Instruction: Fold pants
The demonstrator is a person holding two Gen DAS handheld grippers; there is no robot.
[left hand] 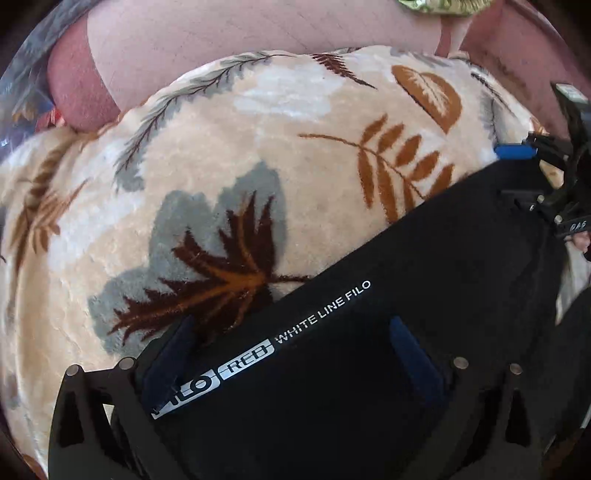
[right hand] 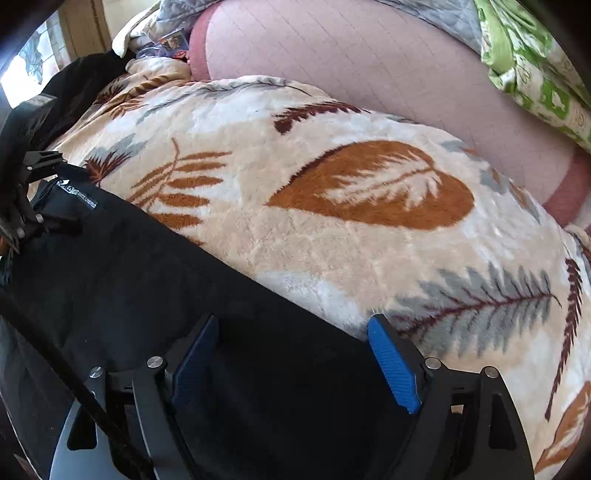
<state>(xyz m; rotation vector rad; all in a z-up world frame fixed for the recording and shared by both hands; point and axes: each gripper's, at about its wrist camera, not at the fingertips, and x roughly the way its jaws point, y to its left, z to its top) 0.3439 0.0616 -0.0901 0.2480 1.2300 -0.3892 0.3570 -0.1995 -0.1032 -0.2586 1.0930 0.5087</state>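
Black pants (left hand: 424, 266) lie on a beige leaf-patterned blanket (left hand: 229, 155); a white "WHITE LINE FILO" label band (left hand: 280, 339) runs along their edge. My left gripper (left hand: 291, 332) is open, its blue pads straddling the label edge. My right gripper (right hand: 295, 332) is open too, one pad over the black cloth (right hand: 129, 273), the other pad (right hand: 393, 365) by the pants' edge over the blanket (right hand: 332, 251). The right gripper shows at the right edge of the left wrist view (left hand: 554, 177); the left one shows at the far left of the right wrist view (right hand: 26, 199).
A pink quilted cushion (left hand: 221, 33) rises behind the blanket, also in the right wrist view (right hand: 351, 62). A green patterned cloth (right hand: 535, 74) lies at the back right. A window (right hand: 22, 77) is at the far left.
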